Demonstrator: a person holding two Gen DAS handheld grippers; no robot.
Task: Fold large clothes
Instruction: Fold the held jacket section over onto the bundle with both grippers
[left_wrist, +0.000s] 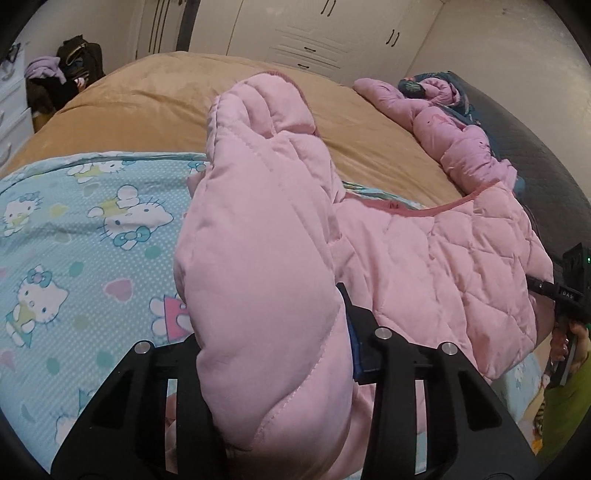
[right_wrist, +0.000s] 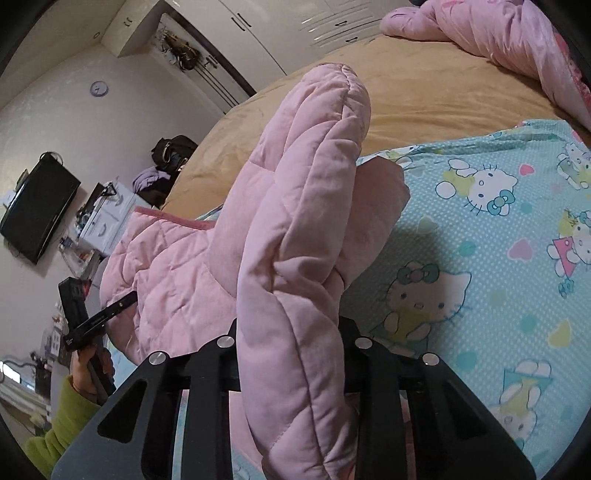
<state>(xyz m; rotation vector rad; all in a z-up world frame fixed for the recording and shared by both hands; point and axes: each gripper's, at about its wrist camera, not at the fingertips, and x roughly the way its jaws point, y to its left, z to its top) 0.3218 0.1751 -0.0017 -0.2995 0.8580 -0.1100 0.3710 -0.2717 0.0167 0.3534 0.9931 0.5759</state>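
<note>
While the bed (left_wrist: 155, 92) held the pink quilted coat (left_wrist: 443, 266) at 3 o'clock, unfolded, each hand-held gripper was clamped on a puffy part: left hand-held gripper (left_wrist: 273, 354), right hand-held gripper (right_wrist: 291, 354). Folding had barely begun.

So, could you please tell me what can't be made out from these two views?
- Left gripper fingertips: left wrist view, buried in the pink quilted jacket.
- Right gripper pads: right wrist view, hidden by the jacket fold.
- Second pink garment: right wrist view, cut off by the frame's edge.
- Wall clock: too small to read.
</note>
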